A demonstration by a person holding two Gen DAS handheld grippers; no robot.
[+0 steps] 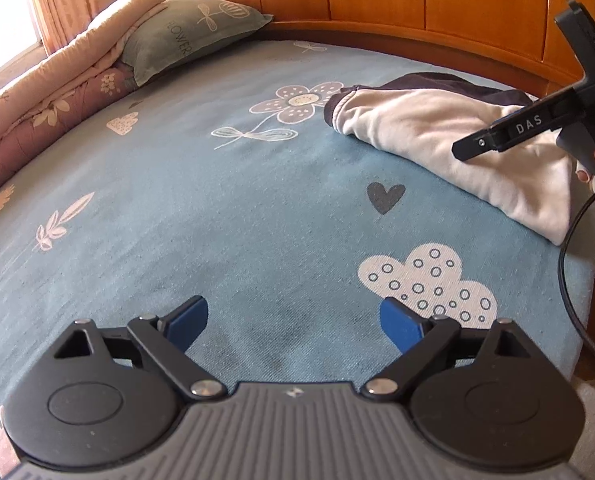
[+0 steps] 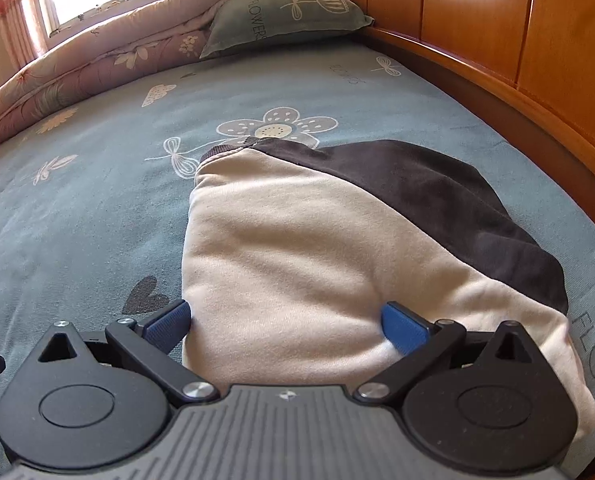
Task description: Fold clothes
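Right wrist view first: my right tool (image 2: 285, 326) is spread wide over the near end of the cream-and-dark garment (image 2: 297, 248), one blue pad just off its left edge on the sheet, the other resting against the cream cloth, nothing pinched. That garment lies bundled on the blue flowered bed sheet (image 2: 97, 208), near the wooden headboard (image 2: 497, 32), dark panel on the far side, ribbed cuff or hem pointing up the bed toward the teal pillow (image 2: 285, 12).

Over on the left wrist view, my left tool (image 1: 293, 322) is released too, jaws wide above bare sheet, well apart from the garment (image 1: 437, 128). From here I see the right tool (image 1: 497, 138) hanging over the cream part.

My read: it's folded roughly, not neatly. To do this well, I'd want the right tool to bite only the top layer at the near edge, not the whole stack, and bring the left tool across to pin or take the opposite corner so the fold lands square. Risk: grabbing the sheet along with the cloth.
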